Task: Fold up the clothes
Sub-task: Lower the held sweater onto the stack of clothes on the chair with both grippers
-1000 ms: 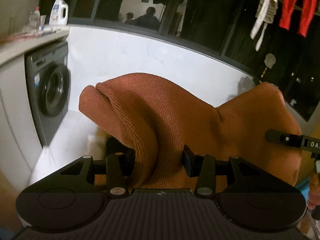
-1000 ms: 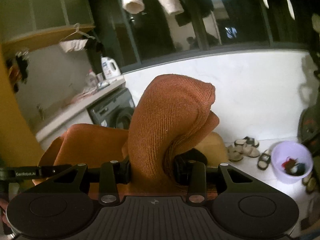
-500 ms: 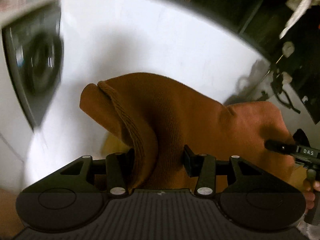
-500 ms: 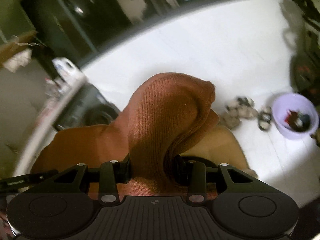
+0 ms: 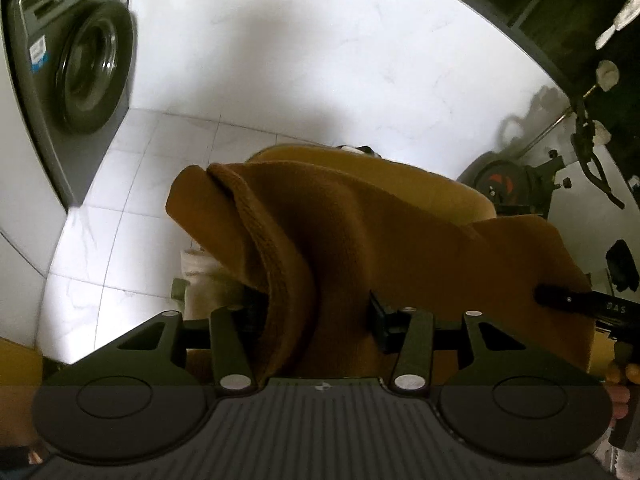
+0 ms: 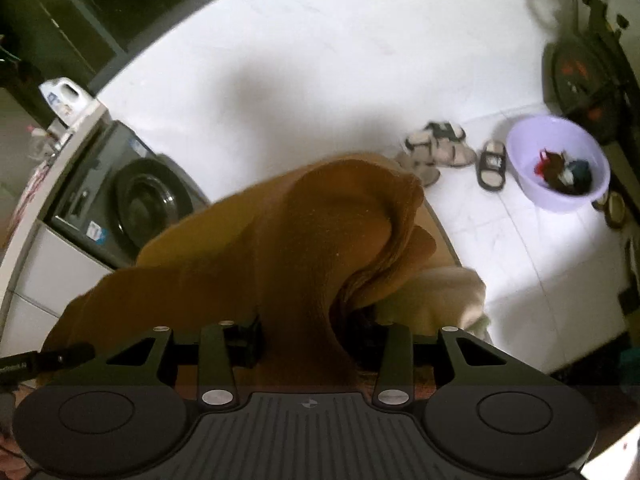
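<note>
A rust-orange knit garment point(image 5: 360, 240) hangs between my two grippers above a yellow-topped table point(image 5: 460, 196). My left gripper point(image 5: 316, 312) is shut on one bunched edge of it. My right gripper point(image 6: 304, 332) is shut on the other bunched edge of the garment point(image 6: 320, 240). The cloth covers both sets of fingertips. The right gripper's finger shows at the right edge of the left wrist view point(image 5: 576, 304). A pale cream garment point(image 6: 440, 296) lies below on the table.
A grey washing machine point(image 5: 80, 80) stands at the left against the white wall. A lilac basin point(image 6: 560, 164) with clothes and several sandals point(image 6: 440, 148) sit on the white tiled floor. An exercise bike point(image 5: 508, 184) stands at the right.
Both grippers have tilted downward with the garment still held, so the views swung from the windows and hanging clothes to the floor and table. The grips have not changed.
</note>
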The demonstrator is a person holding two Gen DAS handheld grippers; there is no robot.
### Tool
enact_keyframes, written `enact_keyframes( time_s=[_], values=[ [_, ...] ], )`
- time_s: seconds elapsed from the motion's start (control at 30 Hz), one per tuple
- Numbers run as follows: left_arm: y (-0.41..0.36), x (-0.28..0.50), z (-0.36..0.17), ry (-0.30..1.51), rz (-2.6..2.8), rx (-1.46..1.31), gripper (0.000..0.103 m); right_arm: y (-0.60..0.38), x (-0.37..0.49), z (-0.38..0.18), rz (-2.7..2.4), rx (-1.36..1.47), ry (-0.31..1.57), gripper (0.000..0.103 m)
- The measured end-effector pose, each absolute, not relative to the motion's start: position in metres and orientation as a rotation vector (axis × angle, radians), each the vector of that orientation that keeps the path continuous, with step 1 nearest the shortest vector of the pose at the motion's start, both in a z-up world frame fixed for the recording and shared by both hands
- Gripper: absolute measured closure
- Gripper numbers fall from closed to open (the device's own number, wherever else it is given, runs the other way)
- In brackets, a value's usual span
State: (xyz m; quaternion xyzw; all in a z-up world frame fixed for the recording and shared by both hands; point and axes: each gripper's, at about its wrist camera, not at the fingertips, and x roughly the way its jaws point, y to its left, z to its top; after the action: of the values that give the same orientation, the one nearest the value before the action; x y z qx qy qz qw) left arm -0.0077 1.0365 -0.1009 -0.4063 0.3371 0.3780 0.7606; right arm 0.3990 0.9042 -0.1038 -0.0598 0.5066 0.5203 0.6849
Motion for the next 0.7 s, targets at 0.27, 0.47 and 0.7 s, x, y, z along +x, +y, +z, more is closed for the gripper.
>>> enact_keyframes(
  time_s=[0.27, 0.47, 0.7],
  values=[
    [1.031, -0.015, -0.113, 0.767, 0.942, -0.796, 0.013, 0.884, 0.432, -0.142, 1.002, -0.076, 1.207, 0.018],
    [1.006, -0.034, -0.07, 0.737, 1.021, -0.588, 0.015, 0.826, 0.452, -0.113, 0.837, -0.019, 1.055, 0.02],
    [0.96, -0.021, -0.082, 0.704, 0.913, -0.629, 0.014, 0.783, 0.428, -0.139, 0.792, -0.001, 1.132, 0.035]
  ],
)
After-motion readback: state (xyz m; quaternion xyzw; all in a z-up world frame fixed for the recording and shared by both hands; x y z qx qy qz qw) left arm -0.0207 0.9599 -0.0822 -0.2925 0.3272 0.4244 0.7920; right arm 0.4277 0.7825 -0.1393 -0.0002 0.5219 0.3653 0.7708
